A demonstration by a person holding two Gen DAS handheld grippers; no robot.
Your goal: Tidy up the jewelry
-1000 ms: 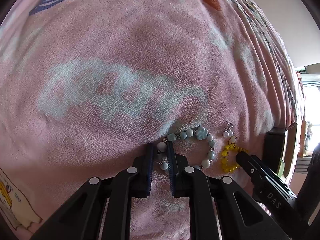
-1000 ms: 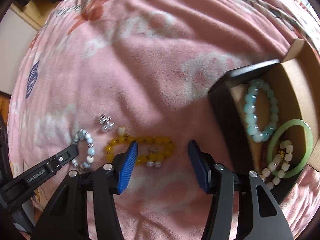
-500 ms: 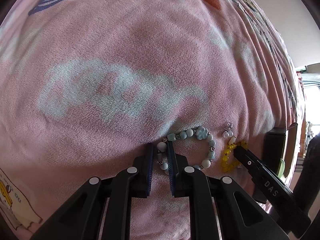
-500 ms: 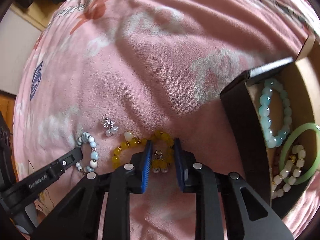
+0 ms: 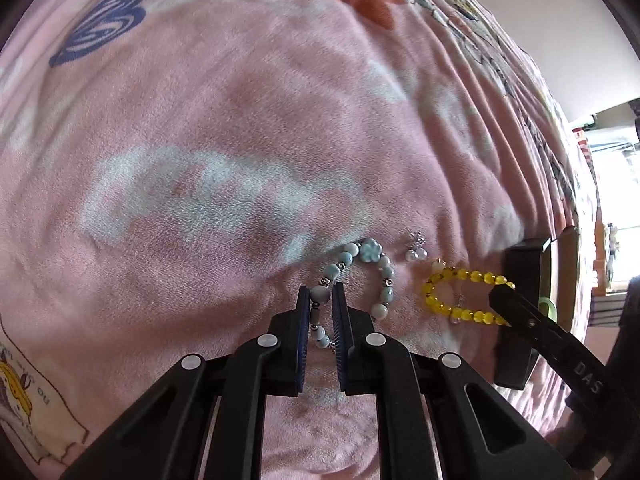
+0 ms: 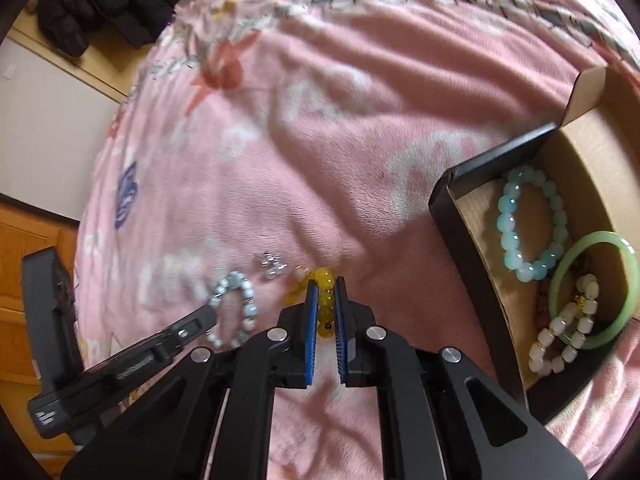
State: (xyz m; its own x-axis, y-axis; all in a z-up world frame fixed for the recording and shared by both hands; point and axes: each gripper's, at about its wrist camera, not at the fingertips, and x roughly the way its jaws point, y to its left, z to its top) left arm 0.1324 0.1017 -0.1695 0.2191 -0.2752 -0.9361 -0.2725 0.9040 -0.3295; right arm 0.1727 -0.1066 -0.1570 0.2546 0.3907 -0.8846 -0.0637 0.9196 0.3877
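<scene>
Pink fleece bedding (image 6: 320, 152) printed with flowers and butterflies covers the whole working surface, with a dark jacket (image 6: 100, 4) on a ledge at the far left. At the left of the jewelry row, the left gripper (image 5: 321, 300) stays pinched on the pale blue bead bracelet (image 5: 360, 276), its jaws narrow with a bead caught between them, the rest of the loop lying on the blanket. Just right of it sits a small silver earring (image 5: 416, 246), untouched. Next comes the yellow bead bracelet (image 6: 324, 300): a second ago the right gripper (image 6: 325, 300) stood wide over it, and its jaws have just been closing until the blue pads (image 6: 311, 320) clamp a run of yellow beads; in the left wrist view the strand now stretches out long rather than bunched, which suggests it is being drawn up off the fleece. At the far right the open cardboard box (image 6: 472, 200) already holds an aqua bead bracelet (image 6: 532, 224), a green bangle (image 6: 592, 292) and a cream bead bracelet (image 6: 564, 332). With both loose bracelets gripped, the carry to the box looks like the next step, leaving the earring to collect.
</scene>
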